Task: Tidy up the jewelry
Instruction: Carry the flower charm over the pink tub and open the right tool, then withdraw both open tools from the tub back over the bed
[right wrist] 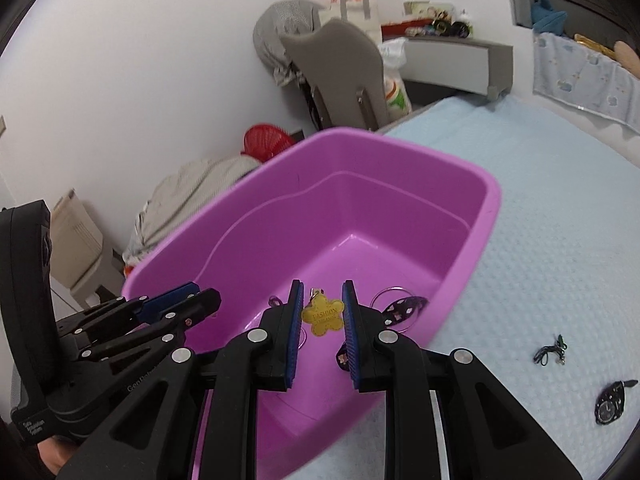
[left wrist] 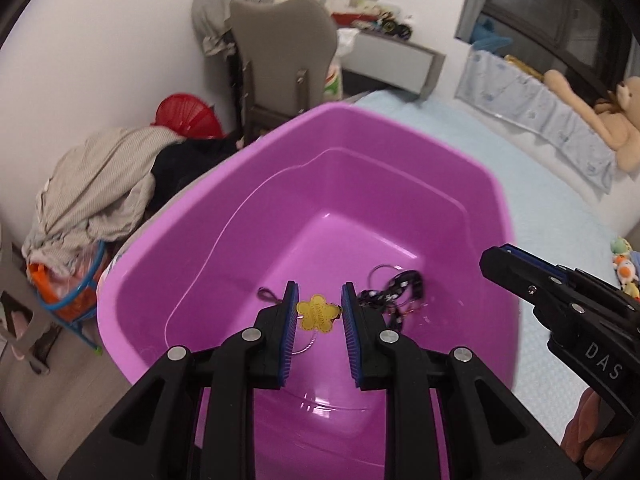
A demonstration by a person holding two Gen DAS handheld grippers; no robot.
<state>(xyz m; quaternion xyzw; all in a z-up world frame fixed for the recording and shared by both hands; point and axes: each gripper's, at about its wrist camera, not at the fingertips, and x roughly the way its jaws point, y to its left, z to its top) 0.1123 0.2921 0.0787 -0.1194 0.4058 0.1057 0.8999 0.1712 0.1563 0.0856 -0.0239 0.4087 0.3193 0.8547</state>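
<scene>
Apparently both grippers, left and right, stood narrowly parted, gripping nothing, above the purple tub. Below them lay 1 yellow flower charm; 2 pieces lay rightward outside.

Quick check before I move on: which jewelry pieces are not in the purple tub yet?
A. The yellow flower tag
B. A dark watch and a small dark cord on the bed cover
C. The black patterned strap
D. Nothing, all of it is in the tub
B: in the right wrist view the watch and the small dark cord lie on the bed cover, outside the purple tub, which holds the yellow flower tag and the black patterned strap.
</scene>
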